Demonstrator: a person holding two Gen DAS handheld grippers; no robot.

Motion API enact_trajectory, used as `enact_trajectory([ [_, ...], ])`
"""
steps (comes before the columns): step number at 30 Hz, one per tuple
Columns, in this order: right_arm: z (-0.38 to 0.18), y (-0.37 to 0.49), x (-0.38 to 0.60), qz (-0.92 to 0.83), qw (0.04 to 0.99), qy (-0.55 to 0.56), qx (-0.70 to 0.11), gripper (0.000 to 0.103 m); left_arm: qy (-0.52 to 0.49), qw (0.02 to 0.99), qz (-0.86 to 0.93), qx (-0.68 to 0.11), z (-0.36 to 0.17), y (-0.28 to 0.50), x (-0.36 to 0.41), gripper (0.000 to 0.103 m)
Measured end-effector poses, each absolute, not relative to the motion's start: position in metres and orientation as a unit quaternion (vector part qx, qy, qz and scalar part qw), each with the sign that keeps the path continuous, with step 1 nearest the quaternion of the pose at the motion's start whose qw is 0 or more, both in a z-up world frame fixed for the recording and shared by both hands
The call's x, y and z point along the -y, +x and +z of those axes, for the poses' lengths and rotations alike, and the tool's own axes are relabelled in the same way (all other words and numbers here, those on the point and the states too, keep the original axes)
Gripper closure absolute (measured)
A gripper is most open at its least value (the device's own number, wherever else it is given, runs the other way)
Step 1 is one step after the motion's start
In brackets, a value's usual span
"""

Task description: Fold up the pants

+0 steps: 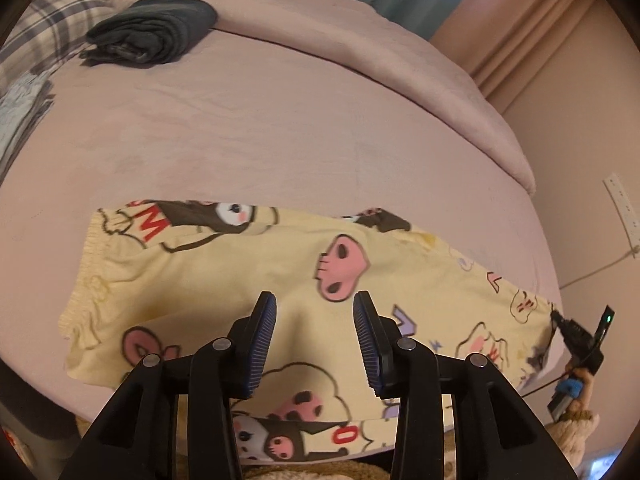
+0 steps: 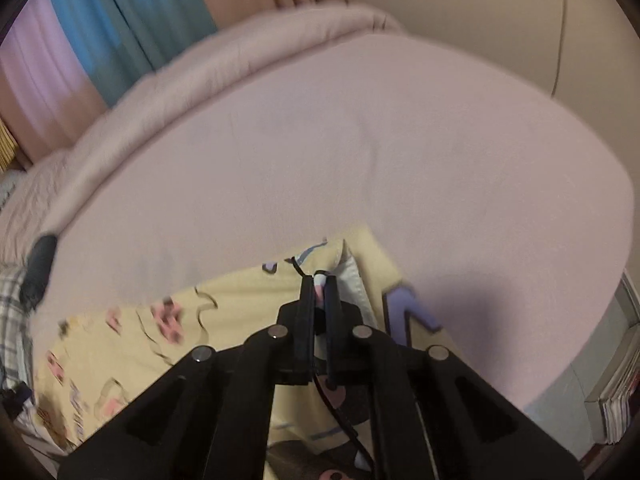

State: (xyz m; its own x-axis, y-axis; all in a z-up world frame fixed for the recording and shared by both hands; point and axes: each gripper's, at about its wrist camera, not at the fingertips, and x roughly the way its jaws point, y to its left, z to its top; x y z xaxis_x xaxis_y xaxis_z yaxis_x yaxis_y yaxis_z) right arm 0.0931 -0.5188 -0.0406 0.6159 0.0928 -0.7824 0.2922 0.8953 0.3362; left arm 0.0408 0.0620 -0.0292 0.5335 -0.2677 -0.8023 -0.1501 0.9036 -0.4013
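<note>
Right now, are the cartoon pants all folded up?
Not yet. The yellow cartoon-print pants already lie flat in one long strip on the pink bed sheet. The right gripper is pinching the leg end; the left gripper hovers open over the middle. Folding end to end remains.

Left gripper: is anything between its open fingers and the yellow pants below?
Nothing visible. The left gripper hangs open directly over the pants, with bare fabric between its pads. The folded dark garment lies far off on the bed.

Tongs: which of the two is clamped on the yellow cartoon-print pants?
The right tongs, jaws shut on the pants hem; the left tongs hang open above them.
</note>
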Motion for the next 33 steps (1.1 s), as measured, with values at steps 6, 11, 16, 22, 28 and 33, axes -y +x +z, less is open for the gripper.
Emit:
enact_trajectory([
  [6,-0.081,0.135,0.526,-0.066,0.850,0.201,-0.482,0.093,-0.201,0.841,-0.051,-0.499,-0.038,0.044,-0.043,0.065],
  [11,-0.079,0.113,0.538,-0.072,0.851,0.219,-0.471,0.052,-0.198,0.830,-0.049,-0.520,-0.046,0.038,-0.041,0.064],
  [16,-0.041,0.051,0.568,-0.106,0.853,0.266,-0.436,0.041,-0.202,0.826,-0.040,-0.525,-0.048,0.033,-0.040,0.064],
  [22,-0.045,-0.003,0.558,-0.082,0.836,0.330,-0.432,0.051,-0.190,0.823,-0.067,-0.531,-0.047,0.039,-0.016,0.064],
  [28,-0.083,0.012,0.522,-0.063,0.819,0.351,-0.450,0.066,-0.174,0.818,-0.081,-0.543,-0.052,0.044,0.004,0.064],
  [33,-0.091,0.022,0.523,-0.088,0.821,0.358,-0.435,0.068,-0.179,0.816,-0.084,-0.544,-0.053,0.038,0.002,0.064],
])
